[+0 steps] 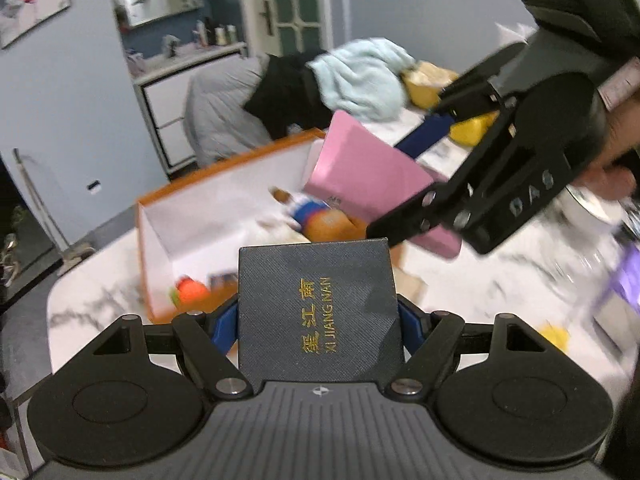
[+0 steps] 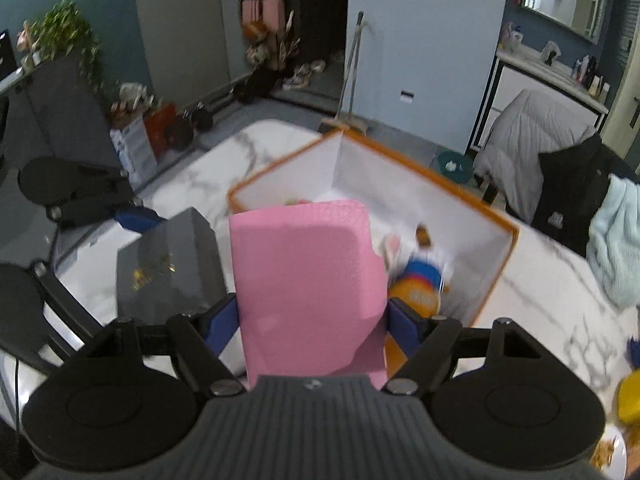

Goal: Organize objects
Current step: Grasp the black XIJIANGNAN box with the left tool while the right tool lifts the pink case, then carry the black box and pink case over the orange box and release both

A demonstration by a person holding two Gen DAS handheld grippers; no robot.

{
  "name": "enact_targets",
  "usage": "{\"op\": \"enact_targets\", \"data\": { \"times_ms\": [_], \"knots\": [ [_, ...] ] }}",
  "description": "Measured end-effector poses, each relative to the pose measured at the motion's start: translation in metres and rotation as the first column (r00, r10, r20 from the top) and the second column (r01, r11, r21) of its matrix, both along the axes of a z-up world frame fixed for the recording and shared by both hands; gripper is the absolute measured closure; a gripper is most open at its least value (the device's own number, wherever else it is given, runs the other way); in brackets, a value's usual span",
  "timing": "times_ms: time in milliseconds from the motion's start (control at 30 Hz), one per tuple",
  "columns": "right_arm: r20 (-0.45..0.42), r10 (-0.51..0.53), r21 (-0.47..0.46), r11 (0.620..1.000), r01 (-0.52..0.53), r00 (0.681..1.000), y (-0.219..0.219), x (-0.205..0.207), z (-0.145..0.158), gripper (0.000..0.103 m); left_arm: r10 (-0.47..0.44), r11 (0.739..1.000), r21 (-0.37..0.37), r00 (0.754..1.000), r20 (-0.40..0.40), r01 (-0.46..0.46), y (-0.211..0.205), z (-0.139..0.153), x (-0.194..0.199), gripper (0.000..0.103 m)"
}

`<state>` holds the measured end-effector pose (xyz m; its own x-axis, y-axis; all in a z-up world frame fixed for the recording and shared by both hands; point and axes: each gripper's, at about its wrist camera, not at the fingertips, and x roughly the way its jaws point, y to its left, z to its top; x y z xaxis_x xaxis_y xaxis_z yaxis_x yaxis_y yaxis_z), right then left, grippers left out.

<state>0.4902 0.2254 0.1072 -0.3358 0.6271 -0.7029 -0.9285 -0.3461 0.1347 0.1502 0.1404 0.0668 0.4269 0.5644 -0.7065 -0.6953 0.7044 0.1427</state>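
Note:
In the left wrist view my left gripper (image 1: 318, 320) is shut on a dark grey box (image 1: 320, 304) with gold lettering, its blue pads (image 1: 226, 320) pressing both sides. Up to the right, my right gripper (image 1: 416, 184) is shut on a pink box (image 1: 372, 172), tilted over the open orange-rimmed white box (image 1: 224, 168). The right wrist view shows the pink box (image 2: 308, 280) between that gripper's (image 2: 312, 320) pads, with the grey box (image 2: 168, 268) and left gripper (image 2: 132, 256) to its left. Both boxes hang above the marble table near the orange box (image 2: 420, 172).
Inside the orange box lie a blue-and-orange toy (image 1: 320, 216) and a small orange-green thing (image 1: 190, 290). On the marble table (image 1: 100, 300) are a light blue towel (image 1: 360, 76), yellow items (image 1: 476, 128) and glassware (image 1: 592, 264). A chair with a grey jacket (image 2: 532, 132) stands behind.

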Motion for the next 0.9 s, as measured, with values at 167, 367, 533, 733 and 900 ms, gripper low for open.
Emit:
{"op": "enact_targets", "data": {
  "times_ms": [167, 367, 533, 733, 900],
  "knots": [
    [-0.001, -0.039, 0.022, 0.999, 0.039, 0.999, 0.046, -0.003, 0.002, 0.024, 0.059, 0.998, 0.037, 0.998, -0.03, -0.058, 0.041, 0.003, 0.007, 0.014],
    [-0.031, -0.058, 0.008, 0.998, 0.058, 0.998, 0.088, -0.001, -0.023, 0.024, 0.145, 0.988, 0.049, 0.989, -0.025, -0.143, 0.086, -0.011, 0.015, 0.014],
    [-0.028, -0.075, -0.013, 0.997, 0.075, 0.997, 0.113, -0.002, -0.053, 0.024, 0.205, 0.978, 0.027, 0.978, -0.031, -0.205, 0.112, -0.031, 0.02, 0.014],
    [-0.059, -0.063, -0.033, 0.998, 0.061, 0.996, 0.134, -0.002, -0.077, 0.024, 0.227, 0.974, 0.025, 0.97, -0.083, -0.226, 0.127, -0.051, 0.03, 0.014],
    [-0.1, -0.064, -0.057, 0.997, 0.059, 0.993, 0.147, 0.0, -0.1, 0.024, 0.249, 0.968, 0.036, 0.96, -0.125, -0.247, 0.135, -0.062, 0.031, 0.014]
  ]
}}
